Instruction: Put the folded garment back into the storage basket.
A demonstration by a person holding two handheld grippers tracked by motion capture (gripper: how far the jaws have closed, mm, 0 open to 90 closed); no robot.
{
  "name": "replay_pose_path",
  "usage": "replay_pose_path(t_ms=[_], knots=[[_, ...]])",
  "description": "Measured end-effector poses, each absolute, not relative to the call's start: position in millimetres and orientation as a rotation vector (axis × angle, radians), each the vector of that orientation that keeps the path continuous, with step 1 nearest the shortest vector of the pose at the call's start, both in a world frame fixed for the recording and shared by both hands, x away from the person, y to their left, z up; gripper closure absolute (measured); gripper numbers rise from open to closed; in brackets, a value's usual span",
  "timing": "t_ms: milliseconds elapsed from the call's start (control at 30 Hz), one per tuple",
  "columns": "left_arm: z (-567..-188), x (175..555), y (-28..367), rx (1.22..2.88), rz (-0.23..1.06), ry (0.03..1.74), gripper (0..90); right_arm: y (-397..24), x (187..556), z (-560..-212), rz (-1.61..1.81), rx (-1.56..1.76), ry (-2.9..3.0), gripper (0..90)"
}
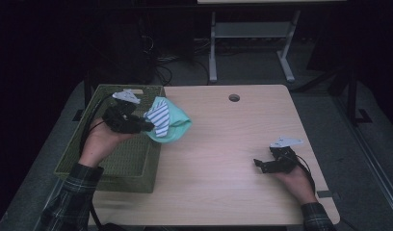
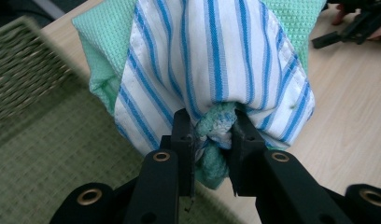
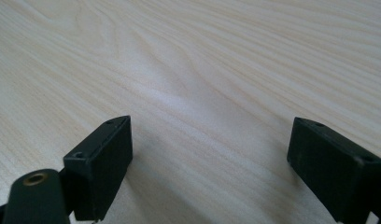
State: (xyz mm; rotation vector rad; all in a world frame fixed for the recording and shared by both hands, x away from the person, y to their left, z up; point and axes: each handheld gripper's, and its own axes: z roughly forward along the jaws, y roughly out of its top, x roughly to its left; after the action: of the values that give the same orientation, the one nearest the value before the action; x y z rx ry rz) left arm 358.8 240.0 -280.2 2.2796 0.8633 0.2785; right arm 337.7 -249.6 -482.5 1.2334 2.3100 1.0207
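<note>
My left gripper (image 1: 147, 126) is shut on a bundle of cloths: a white cloth with blue stripes (image 1: 159, 118) and a mint green cloth (image 1: 175, 120). It holds them in the air over the right rim of the green woven basket (image 1: 137, 161). In the left gripper view the jaws pinch bunched fabric of the striped cloth (image 2: 216, 60), with the green cloth (image 2: 107, 35) behind it. My right gripper (image 1: 260, 165) rests low on the wooden table (image 1: 223, 159) at the right, open with nothing between its fingers (image 3: 104, 154).
The basket stands at the table's left edge, partly overhanging it. A round cable hole (image 1: 234, 97) lies near the table's far edge. Beyond the table stand a white desk frame (image 1: 252, 33) and loose cables on the dark floor.
</note>
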Motion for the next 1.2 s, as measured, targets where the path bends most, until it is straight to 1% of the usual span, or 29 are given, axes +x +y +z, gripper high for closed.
replay_pose_path(t_ms=[233, 367, 500, 533, 700, 867, 1000, 1200], knots=[[-283, 357, 261, 2.246, 0.297, 0.928, 74.1, -250, 338, -483, 1.02, 1.232, 2.309, 13.5], [-288, 358, 274, 2.247, 0.331, 0.976, 74.1, -250, 338, -483, 1.02, 1.233, 2.31, 13.5], [-296, 361, 286, 2.25, 0.371, 1.037, 74.0, -250, 338, -483, 1.02, 1.232, 2.309, 13.5], [-302, 363, 293, 2.243, 0.389, 1.078, 74.0, -250, 338, -483, 1.02, 1.233, 2.309, 13.5], [-315, 367, 307, 2.225, 0.391, 1.144, 74.0, -250, 338, -483, 1.02, 1.233, 2.309, 13.5], [-331, 371, 324, 2.223, 0.432, 1.227, 74.1, -250, 338, -483, 1.02, 1.233, 2.309, 13.5], [-345, 374, 331, 2.235, 0.436, 1.283, 74.1, -249, 338, -483, 1.018, 1.236, 2.307, 13.5], [-365, 376, 337, 2.235, 0.392, 1.328, 74.0, -249, 338, -483, 1.018, 1.237, 2.306, 13.5]])
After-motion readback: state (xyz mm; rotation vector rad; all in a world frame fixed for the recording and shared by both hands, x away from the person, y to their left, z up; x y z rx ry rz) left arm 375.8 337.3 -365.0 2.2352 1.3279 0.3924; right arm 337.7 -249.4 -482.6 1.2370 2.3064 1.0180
